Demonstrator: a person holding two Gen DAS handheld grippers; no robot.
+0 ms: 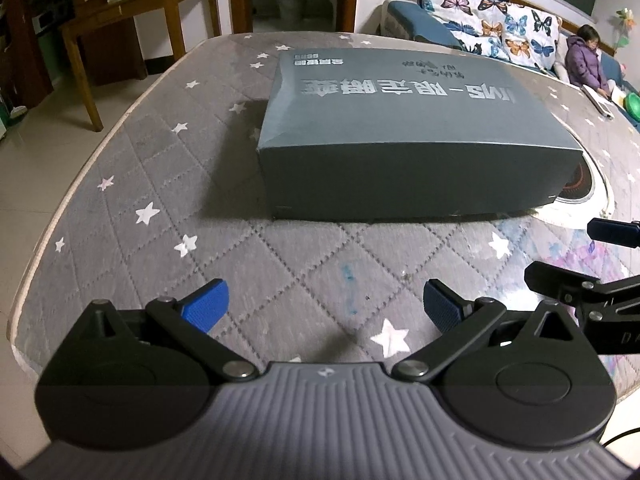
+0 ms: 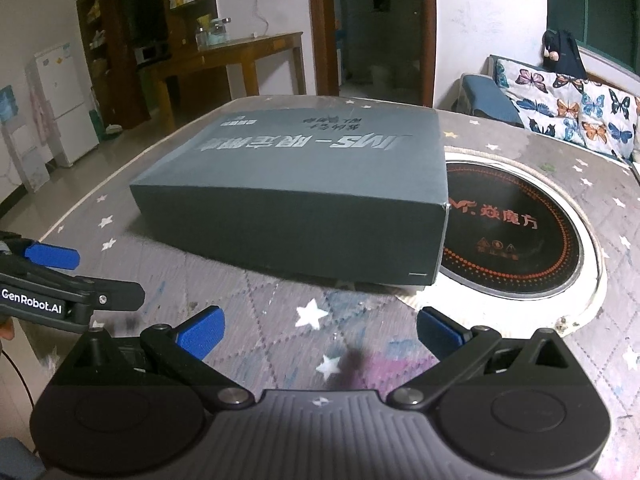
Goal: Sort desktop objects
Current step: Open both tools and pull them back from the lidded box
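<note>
Table [image 1: 120,208]: I see a grey star-quilted cover, its left edge curving near the box.
Box [image 2: 304,184]: closed, dark grey, lying flat mid-table; contents hidden from me.
Cooktop [image 2: 516,236]: round, black, partly under the box's right corner.
Left gripper [image 1: 326,306]: spread wide, empty, over bare cover short of the box.
Right gripper [image 2: 320,334]: likewise wide, empty.

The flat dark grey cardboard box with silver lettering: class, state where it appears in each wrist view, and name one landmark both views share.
Left wrist view: the flat dark grey cardboard box lies centre to right, upper half.
Right wrist view: the box lies centre, slightly left.
Shared landmark: the round black induction hob with red markings, tucked under the box's right end, only a sliver in the left view.
</note>
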